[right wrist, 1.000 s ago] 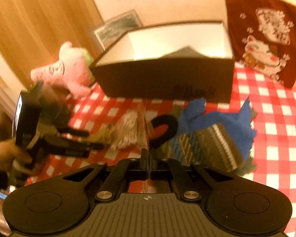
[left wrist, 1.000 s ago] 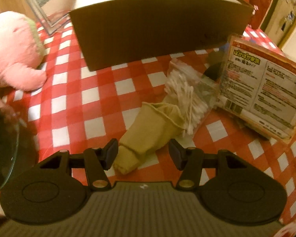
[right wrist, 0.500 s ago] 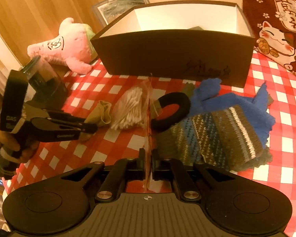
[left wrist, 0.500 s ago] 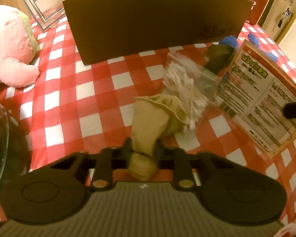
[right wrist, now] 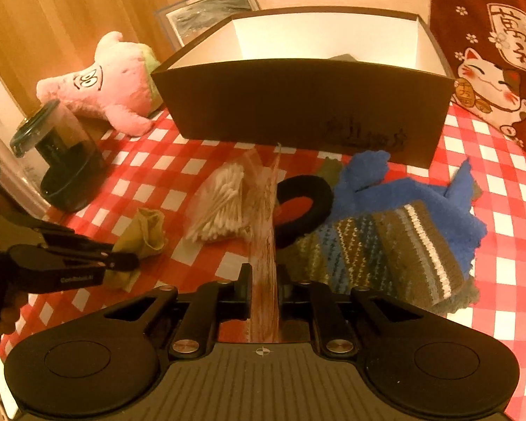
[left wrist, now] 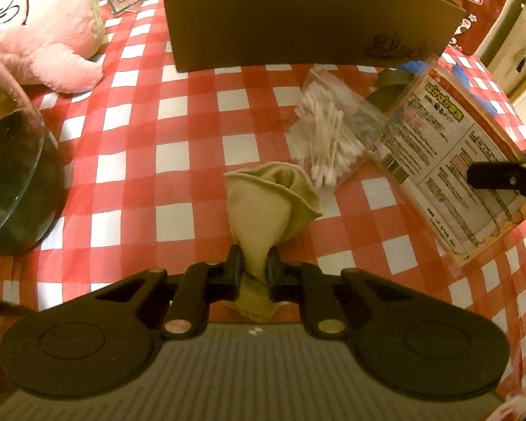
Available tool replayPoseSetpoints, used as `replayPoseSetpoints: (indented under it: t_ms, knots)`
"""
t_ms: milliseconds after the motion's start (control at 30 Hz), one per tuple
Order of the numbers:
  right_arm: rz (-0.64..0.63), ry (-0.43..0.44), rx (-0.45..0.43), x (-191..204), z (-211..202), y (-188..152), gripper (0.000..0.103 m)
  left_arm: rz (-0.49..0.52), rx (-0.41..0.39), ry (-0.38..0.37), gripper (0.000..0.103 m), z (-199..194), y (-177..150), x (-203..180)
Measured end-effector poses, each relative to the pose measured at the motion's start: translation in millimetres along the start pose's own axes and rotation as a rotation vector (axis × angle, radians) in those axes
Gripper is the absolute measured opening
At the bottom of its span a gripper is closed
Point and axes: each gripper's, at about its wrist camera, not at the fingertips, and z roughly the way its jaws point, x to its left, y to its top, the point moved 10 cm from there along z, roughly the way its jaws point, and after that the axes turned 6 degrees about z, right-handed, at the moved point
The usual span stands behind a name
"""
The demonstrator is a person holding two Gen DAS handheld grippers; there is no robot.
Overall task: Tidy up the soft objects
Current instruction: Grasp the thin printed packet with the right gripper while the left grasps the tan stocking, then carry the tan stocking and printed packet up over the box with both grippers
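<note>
Pinching the narrow end of a beige sock [left wrist: 261, 210] – limp, cuff flared open over the checked cloth [left wrist: 179, 161] – left gripper [left wrist: 254, 268] clamped tight, right gripper [right wrist: 264, 282] clasping a printed packet [right wrist: 264, 245] edge-on.

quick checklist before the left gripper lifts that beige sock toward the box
1. Left gripper shut on the beige sock: ok.
2. Grip depth: jaws pinch the narrow end only, the rest hangs free: cannot tell if secure.
3. Sock apart from the cotton swab bag: not ok, the edges look touching.
4. Box open with room inside: ok.
5. Right gripper shut on the flat packet, beside the lift path: ok.
6. Glass jar stands left of the path: ok.
</note>
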Motion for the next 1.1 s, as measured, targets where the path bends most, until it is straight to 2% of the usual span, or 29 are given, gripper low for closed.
replayPoseSetpoints:
  t_ms: [67, 200, 367, 600, 833, 1100]
  knots:
    - [-0.016, -0.002, -0.01, 2, -1, 0, 0.003, -0.007, -0.009, 0.002, 0.012, -3, 1, 0]
    - [-0.042, 0.006, -0.048, 7, -14, 2, 0.002, -0.012, -0.025, 0.007, 0.011, -11, 5, -2]
    - [-0.156, -0.025, -0.114, 19, -38, 4, 0.002, -0.013, -0.059, 0.007, 0.011, -25, 11, -4]
    - [-0.099, -0.004, -0.147, 15, -59, 14, 0.002, -0.014, -0.1, 0.005, 0.011, -46, 22, -9]
    - [-0.095, -0.02, -0.219, 4, -84, 52, 0.002, 0.007, -0.173, 0.007, 0.011, -70, 55, -12]
    - [-0.087, -0.023, -0.324, -7, -102, 119, 0.002, 0.025, -0.263, 0.025, 0.011, -88, 118, -9]
